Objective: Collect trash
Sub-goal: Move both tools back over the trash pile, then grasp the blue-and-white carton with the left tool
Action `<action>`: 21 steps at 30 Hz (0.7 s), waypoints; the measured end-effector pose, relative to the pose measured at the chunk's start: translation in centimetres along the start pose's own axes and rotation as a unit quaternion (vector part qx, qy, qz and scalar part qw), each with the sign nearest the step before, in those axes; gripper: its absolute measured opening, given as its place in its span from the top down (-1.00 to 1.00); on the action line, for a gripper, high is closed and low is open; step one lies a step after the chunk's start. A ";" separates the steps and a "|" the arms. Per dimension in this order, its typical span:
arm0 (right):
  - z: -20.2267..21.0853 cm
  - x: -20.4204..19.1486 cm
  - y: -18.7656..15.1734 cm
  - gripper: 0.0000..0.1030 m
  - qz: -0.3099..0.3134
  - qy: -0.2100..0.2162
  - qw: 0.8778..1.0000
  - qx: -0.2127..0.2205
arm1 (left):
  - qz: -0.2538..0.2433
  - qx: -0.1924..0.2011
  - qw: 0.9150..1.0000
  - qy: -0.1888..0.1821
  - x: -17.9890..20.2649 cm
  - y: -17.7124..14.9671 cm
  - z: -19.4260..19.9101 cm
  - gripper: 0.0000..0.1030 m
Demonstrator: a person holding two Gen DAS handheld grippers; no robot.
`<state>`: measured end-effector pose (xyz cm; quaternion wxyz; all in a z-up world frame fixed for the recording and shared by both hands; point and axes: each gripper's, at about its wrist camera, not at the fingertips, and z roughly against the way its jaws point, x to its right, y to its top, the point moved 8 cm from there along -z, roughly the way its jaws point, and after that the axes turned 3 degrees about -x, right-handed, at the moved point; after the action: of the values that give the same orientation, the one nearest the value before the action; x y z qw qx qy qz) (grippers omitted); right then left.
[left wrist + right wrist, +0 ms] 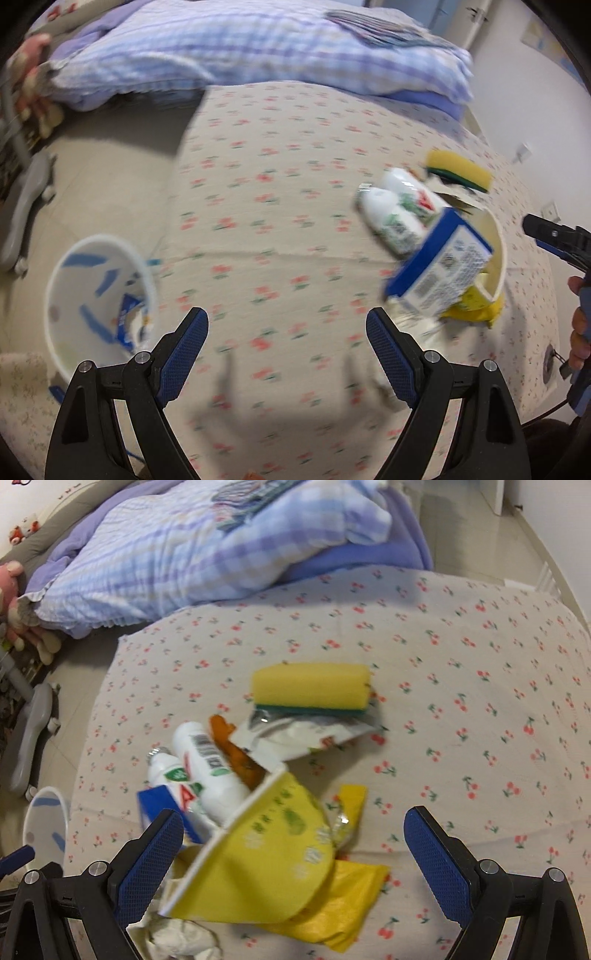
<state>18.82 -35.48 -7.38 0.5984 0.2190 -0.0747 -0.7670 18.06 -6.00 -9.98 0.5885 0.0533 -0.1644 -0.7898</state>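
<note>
Above the cherry-print bedsheet (pixel 461 657), the left hand-held gripper (pixel 287 334) and right hand-held gripper (pixel 293 840) both gape apart, empty. Beyond, a trash pile (pixel 258 794) holds two milk bottles (pixel 207 771) lying diagonally, caps up-left; a white bin (pixel 92 302) stands on the floor.

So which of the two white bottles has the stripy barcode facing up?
The white plastic bottle touching the orange peel; the other bottle shows none.

Cherry-print bed (pixel 461 686) — sponge (pixel 310 686), two bottles (pixel 207 771), yellow cup (pixel 258 856), wrappers (pixel 343 904), quilt (pixel 192 550)
</note>
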 end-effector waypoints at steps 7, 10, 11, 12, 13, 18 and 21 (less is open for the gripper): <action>-0.4 2.9 -0.6 -0.92 -0.019 -0.006 1.000 -0.012 | -0.032 -0.002 0.998 -0.045 5.1 1.6 -1.6 -0.73; -0.5 3.5 -1.2 -0.92 -0.018 -0.003 1.000 -0.019 | -0.032 -0.001 0.998 -0.059 6.0 2.1 -2.3 -0.73; -0.5 3.6 -1.4 -0.92 -0.015 0.000 1.000 -0.022 | -0.031 -0.002 0.997 -0.067 6.3 2.2 -2.5 -0.73; -0.4 3.6 -1.6 -0.92 -0.011 0.001 1.000 -0.024 | -0.030 -0.003 0.997 -0.072 6.4 2.3 -2.6 -0.73; -0.3 3.7 -1.8 -0.92 -0.005 -0.001 1.000 -0.025 | -0.027 -0.003 0.997 -0.078 6.6 2.4 -2.6 -0.73; -0.1 4.6 -2.2 -0.92 0.000 -0.007 1.000 -0.024 | -0.024 0.013 0.993 -0.117 7.8 3.6 -2.1 -0.73; 0.2 5.5 -2.2 -0.92 -0.012 -0.008 1.000 -0.022 | -0.027 0.016 0.991 -0.129 8.5 4.0 -2.1 -0.73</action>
<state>15.76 -40.16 -9.43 0.5932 0.2000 -0.0598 -0.7775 19.72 -15.44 -9.73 0.5401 -0.0352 -0.2502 -0.8027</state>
